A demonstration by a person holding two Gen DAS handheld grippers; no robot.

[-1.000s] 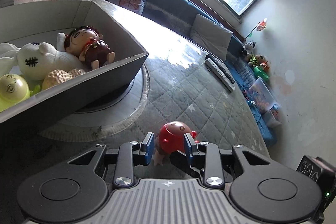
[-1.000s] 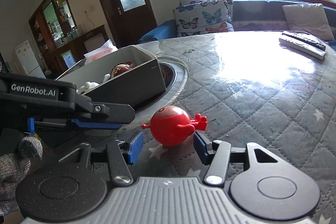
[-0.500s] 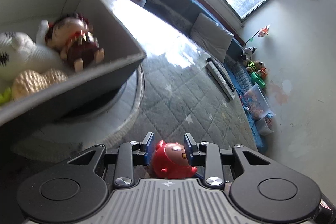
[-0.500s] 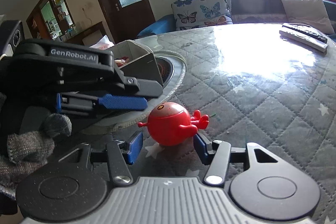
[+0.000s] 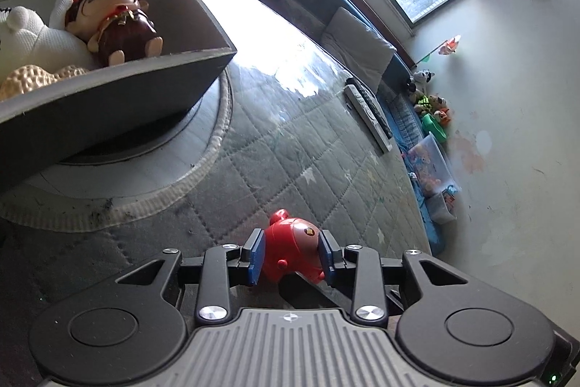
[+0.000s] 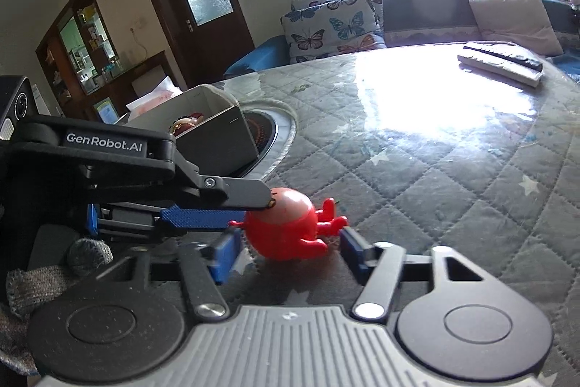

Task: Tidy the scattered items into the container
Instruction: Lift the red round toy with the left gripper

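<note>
A red round toy figure (image 5: 291, 251) lies on the quilted table cover. My left gripper (image 5: 290, 256) has its blue pads against both sides of the toy, shut on it. In the right wrist view the same red toy (image 6: 286, 227) sits between the open jaws of my right gripper (image 6: 286, 252), which do not touch it; the left gripper's fingers (image 6: 203, 218) reach in from the left onto the toy. The grey cardboard container (image 5: 119, 86) stands up left, holding a brown-haired doll (image 5: 112, 24), a white plush (image 5: 32, 35) and a gold item (image 5: 32, 78).
The container (image 6: 221, 133) rests on a round inset hob with a pale rim (image 5: 214, 140). Two remote controls (image 5: 369, 111) lie at the far side of the table, also in the right wrist view (image 6: 500, 64). A sofa with butterfly cushions (image 6: 333, 24) lies beyond.
My left gripper moved forward around the red toy and closed its pads on it. The right gripper stayed open just behind the toy.
</note>
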